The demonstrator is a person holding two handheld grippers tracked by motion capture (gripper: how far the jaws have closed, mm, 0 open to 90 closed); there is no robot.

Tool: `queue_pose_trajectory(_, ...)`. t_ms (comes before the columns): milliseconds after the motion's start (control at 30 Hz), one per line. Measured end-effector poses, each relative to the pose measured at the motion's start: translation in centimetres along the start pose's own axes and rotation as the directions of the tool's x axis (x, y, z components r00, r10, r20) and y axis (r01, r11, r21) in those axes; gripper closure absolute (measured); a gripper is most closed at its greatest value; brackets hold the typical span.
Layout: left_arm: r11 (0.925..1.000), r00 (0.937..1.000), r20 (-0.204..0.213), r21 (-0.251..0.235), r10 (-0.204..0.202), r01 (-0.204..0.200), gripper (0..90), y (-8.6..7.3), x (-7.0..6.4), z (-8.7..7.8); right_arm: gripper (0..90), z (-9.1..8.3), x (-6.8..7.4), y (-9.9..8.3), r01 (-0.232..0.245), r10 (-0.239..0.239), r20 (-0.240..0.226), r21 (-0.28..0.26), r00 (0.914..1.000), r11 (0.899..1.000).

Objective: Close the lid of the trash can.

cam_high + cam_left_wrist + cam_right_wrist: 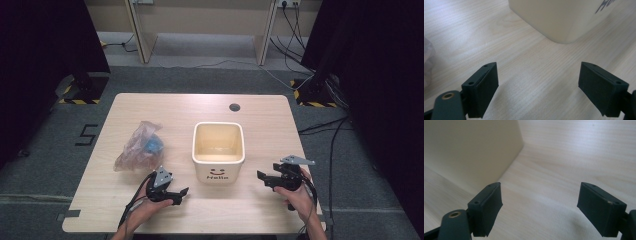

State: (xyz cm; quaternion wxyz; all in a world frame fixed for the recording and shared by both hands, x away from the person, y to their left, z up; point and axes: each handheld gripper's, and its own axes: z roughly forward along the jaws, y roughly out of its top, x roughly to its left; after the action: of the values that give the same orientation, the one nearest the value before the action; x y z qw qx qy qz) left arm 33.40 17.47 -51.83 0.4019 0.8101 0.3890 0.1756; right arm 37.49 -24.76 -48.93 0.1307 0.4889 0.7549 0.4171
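Two grippers' spread jaws flank bin [218,150].

Bare tabletop [260,112] around cream bin [218,150] – bin between tools, plastic bag [140,146] blocks left side

Left gripper [181,196] and right gripper [263,178] rest low, fingers [485,86] spread wide (both empty).

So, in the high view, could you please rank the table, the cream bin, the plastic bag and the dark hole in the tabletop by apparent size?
1. table
2. cream bin; plastic bag looks close in footprint, so that order is unsure
3. dark hole
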Motion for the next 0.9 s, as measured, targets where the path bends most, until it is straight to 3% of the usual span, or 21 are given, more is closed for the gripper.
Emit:
queue_pose_trajectory(200, 0.9987, 1.0, 0.0, 0.051, -0.007, 0.007, 15.9, -0.4, 0.2, 0.2, 19.2, 0.2, 0.2, -1.3, 0.008, -0.008, -0.008, 0.035, 0.9999, 0.999)
queue_pose_trajectory(400, 0.998, 0.9999, -0.003, 0.062, 0.011, -0.01, 14.7, -0.4, 0.1, 0.2, 18.6, 0.0, 0.6, -2.2, 0.023, -0.023, -0.006, 0.056, 0.9997, 0.998)
queue_pose_trajectory(900, 0.998, 1.0, -0.005, 0.063, 0.006, -0.006, 13.4, -0.3, 0.0, 0.4, 16.6, -0.6, 1.1, -3.6, 0.032, -0.033, 0.015, 0.077, 0.9993, 0.997)
